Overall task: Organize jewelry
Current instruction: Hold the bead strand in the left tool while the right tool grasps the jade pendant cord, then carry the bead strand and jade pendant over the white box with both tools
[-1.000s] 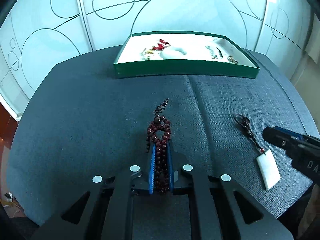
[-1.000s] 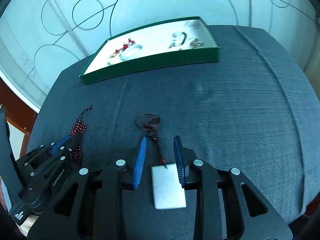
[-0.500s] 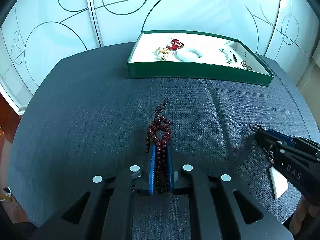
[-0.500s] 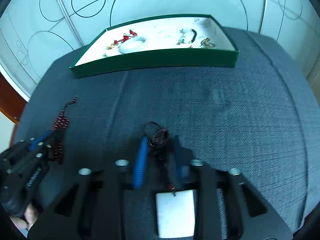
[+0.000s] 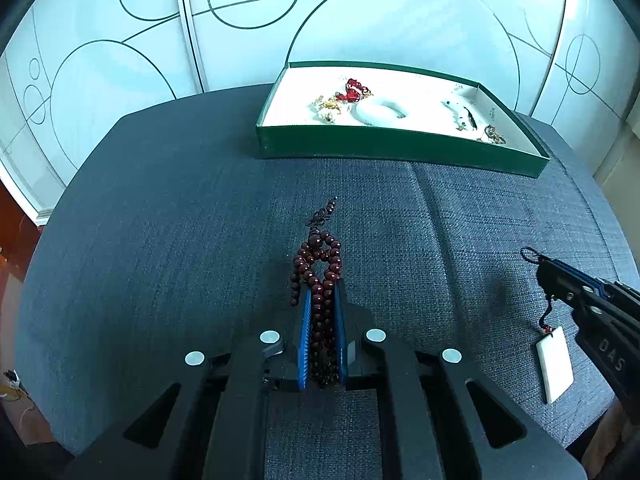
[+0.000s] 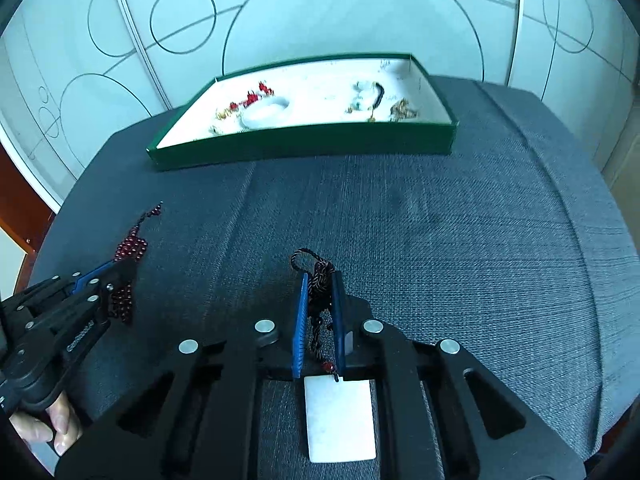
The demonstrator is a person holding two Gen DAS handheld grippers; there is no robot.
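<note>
My left gripper [image 5: 321, 292] is shut on a string of dark red beads [image 5: 318, 264]; its loose end with a small knot lies forward on the grey cloth. The left gripper also shows in the right wrist view [image 6: 108, 272]. My right gripper [image 6: 320, 280] is shut on the braided cord [image 6: 318, 280] of a necklace whose flat white rectangular pendant [image 6: 340, 420] hangs behind the fingers. The right gripper [image 5: 544, 268] and pendant [image 5: 555, 362] also show in the left wrist view. A green jewelry box [image 5: 396, 148] with a white lining sits at the far side.
The box holds a white bangle [image 5: 380, 111], a red piece [image 5: 354, 90], a gold piece [image 5: 328, 106] and several small items at its right end. A dark grey cloth table [image 6: 460, 240] spreads between me and the box. Frosted glass panels stand behind.
My right gripper has closed on the necklace cord and lifted it, so the pendant now hangs. Both grippers have moved nearer the box. The left gripper still holds the beads.
</note>
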